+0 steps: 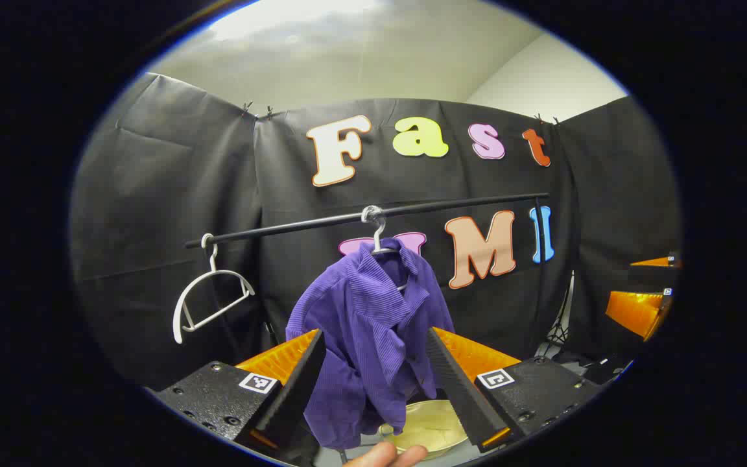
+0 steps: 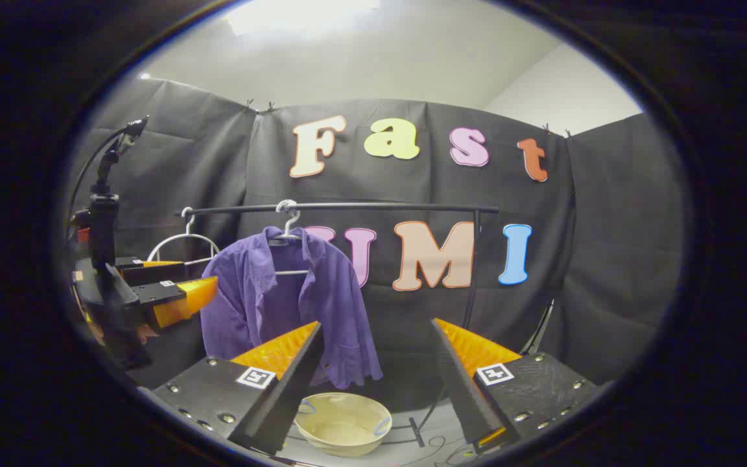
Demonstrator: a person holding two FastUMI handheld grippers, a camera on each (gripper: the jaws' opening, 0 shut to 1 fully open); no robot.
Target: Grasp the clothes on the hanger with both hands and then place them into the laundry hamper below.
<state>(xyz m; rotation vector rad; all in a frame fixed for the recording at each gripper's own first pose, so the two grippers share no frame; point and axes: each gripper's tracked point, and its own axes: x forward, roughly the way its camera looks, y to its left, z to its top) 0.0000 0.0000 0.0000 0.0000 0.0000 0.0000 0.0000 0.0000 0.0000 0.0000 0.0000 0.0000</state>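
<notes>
Left gripper view looks along the left gripper [image 1: 373, 363], whose fingers [image 1: 299, 383] stand wide apart and empty, framing the lower half of the purple shirt [image 1: 373, 331] without touching it. From there the shirt rises to a white hanger [image 1: 379, 233] hooked over the black rail [image 1: 367, 217], and an empty white hanger [image 1: 208, 295] hangs farther along the same rail. Below the shirt's hem sits the pale laundry hamper [image 1: 428, 428], and a fingertip of the holding hand [image 1: 390, 456] shows at the bottom edge. Right gripper view has the right gripper [image 2: 377, 370] likewise spread wide with nothing between its fingers, aimed beside the shirt's hem rather than at it; the shirt hangs left of centre there, with the hamper on the floor just under it. The step in hand looks like the approach. To do it well, I would bring each gripper in to a separate side of the shirt, close on a thick fold of cloth rather than a loose edge, then lift upward enough to slip the collar clear of the hanger before lowering straight into the hamper, so the rail is not dragged.
</notes>
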